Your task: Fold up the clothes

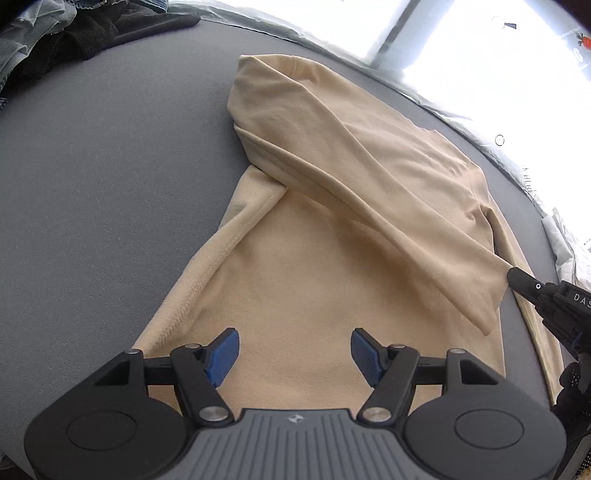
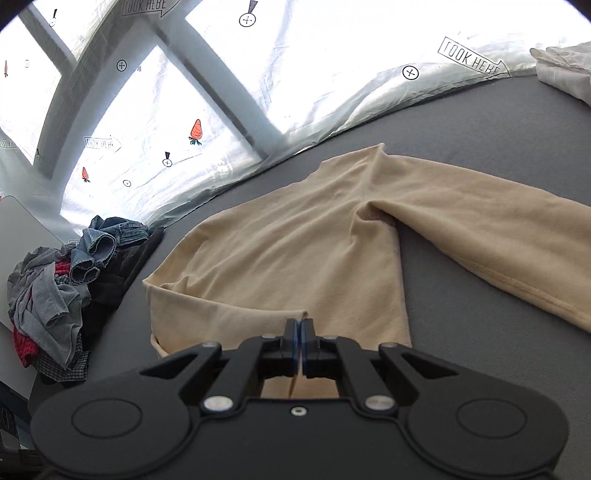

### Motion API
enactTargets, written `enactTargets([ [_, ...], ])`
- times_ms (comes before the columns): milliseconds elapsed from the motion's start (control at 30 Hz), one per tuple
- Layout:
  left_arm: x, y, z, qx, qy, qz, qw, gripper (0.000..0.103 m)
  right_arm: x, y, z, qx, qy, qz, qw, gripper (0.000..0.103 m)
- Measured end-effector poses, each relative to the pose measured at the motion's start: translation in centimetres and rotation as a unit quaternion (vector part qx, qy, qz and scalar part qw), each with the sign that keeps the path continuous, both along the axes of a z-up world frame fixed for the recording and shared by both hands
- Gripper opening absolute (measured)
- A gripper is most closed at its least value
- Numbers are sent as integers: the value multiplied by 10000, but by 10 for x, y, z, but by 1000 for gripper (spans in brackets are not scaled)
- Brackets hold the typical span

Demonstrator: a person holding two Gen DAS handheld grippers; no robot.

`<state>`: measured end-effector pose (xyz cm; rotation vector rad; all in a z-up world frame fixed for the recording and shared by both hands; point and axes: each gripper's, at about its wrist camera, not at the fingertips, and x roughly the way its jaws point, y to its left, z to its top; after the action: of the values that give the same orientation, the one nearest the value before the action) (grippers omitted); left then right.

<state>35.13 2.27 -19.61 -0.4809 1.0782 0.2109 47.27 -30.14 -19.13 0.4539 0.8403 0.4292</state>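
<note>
A beige long-sleeved shirt [image 1: 332, 240] lies spread on the grey table [image 1: 92, 184]. One sleeve [image 1: 369, 177] is folded diagonally across the body. My left gripper [image 1: 294, 345] is open, just above the shirt's lower body, holding nothing. My right gripper [image 2: 298, 326] is shut on the cuff end of that folded sleeve [image 2: 236, 321]; it also shows at the right edge of the left wrist view [image 1: 517, 277]. The shirt [image 2: 295, 240] fills the middle of the right wrist view, with its other sleeve [image 2: 498, 236] stretched out to the right.
A heap of unfolded clothes [image 2: 70, 273], denim, grey, red and black, lies at the table's far left; it also shows in the left wrist view [image 1: 55, 33]. A white garment [image 2: 561, 70] lies at the far right. A printed white sheet [image 2: 221, 110] covers the window behind.
</note>
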Motion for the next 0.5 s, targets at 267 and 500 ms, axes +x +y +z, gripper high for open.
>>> enactTargets([
  [267, 5, -19, -12, 207, 105, -323, 9992, 93, 2, -45, -19, 266, 386, -558, 9973, 4],
  [500, 13, -34, -16, 537, 228, -526, 9969, 103, 12, -6, -22, 151, 350, 322, 9988, 24],
])
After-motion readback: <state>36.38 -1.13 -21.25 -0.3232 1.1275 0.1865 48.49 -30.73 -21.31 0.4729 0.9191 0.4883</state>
